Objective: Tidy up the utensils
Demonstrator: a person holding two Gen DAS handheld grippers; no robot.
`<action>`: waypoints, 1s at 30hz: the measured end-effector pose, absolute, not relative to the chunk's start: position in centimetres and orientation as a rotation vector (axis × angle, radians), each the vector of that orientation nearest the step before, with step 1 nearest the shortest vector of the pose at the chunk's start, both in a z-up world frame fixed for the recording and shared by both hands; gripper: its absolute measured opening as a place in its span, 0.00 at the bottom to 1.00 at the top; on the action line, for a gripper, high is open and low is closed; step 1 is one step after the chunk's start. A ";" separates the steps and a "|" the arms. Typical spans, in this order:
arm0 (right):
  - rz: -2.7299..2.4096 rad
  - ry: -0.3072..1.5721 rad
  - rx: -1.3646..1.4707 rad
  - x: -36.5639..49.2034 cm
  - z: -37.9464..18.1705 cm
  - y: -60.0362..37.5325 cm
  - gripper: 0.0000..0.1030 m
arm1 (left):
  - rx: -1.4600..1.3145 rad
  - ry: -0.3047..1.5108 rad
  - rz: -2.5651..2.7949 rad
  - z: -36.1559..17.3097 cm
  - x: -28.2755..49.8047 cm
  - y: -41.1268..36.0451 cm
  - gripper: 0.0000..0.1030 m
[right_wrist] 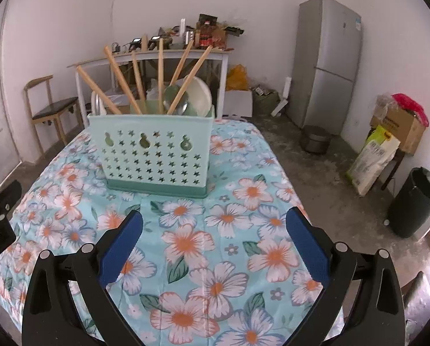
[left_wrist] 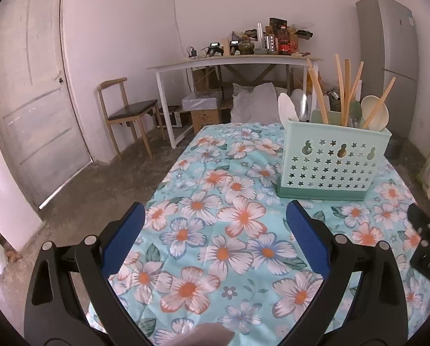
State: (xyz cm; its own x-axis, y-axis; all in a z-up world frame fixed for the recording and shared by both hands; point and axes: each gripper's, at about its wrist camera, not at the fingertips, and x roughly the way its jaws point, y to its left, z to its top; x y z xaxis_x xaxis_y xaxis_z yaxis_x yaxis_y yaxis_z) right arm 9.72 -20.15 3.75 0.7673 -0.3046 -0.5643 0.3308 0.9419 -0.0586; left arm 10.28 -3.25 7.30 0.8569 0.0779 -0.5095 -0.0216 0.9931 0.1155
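Note:
A mint-green utensil caddy (left_wrist: 333,161) (right_wrist: 154,155) with star cut-outs stands on the floral tablecloth (left_wrist: 215,230) (right_wrist: 215,245). Wooden chopsticks (right_wrist: 119,80) (left_wrist: 319,95), a cream ladle (left_wrist: 373,111) (right_wrist: 199,93) and a white spoon (left_wrist: 287,106) stick up out of it. My left gripper (left_wrist: 215,222) hangs open over the cloth, left of and nearer than the caddy, with nothing between its blue pads (left_wrist: 125,233). My right gripper (right_wrist: 215,225) is open too and empty, a short way in front of the caddy. Part of each gripper shows at the other view's edge.
The table drops to a concrete floor on both sides. Behind it stand a white cluttered desk (left_wrist: 232,63), a wooden chair (left_wrist: 125,109) and a grey fridge (right_wrist: 324,60). A black bin (right_wrist: 417,201), sacks and boxes sit at the right; a door (left_wrist: 27,86) is at the left.

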 end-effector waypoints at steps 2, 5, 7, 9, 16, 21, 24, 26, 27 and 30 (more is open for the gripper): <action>-0.372 0.604 0.054 9.8 3.9 -20.5 0.94 | 0.105 0.534 0.059 7.5 10.3 -3.1 0.92; -0.396 0.609 0.065 9.8 4.0 -20.8 0.94 | 0.098 0.539 0.072 7.6 10.4 -3.0 0.92; -0.406 0.608 0.070 9.7 4.1 -20.9 0.94 | 0.090 0.550 0.079 7.5 10.4 -2.9 0.92; -0.417 0.602 0.066 9.6 4.3 -20.9 0.94 | 0.087 0.561 0.084 7.4 10.5 -2.8 0.92; -0.423 0.591 0.080 9.5 4.7 -21.0 0.94 | 0.075 0.567 0.091 7.4 10.4 -2.4 0.92; -0.418 0.590 0.080 9.5 4.8 -20.9 0.94 | 0.074 0.567 0.089 7.4 10.3 -2.4 0.92; -0.415 0.590 0.082 9.5 4.8 -20.7 0.94 | 0.071 0.569 0.086 7.4 10.3 -2.3 0.92; -0.413 0.590 0.085 9.5 4.8 -20.6 0.94 | 0.068 0.569 0.082 7.4 10.3 -2.3 0.92; -0.413 0.589 0.083 9.5 4.8 -20.6 0.94 | 0.068 0.569 0.080 7.5 10.2 -2.3 0.92; -0.412 0.583 0.084 9.3 5.0 -20.5 0.94 | 0.066 0.567 0.076 7.6 10.0 -2.5 0.92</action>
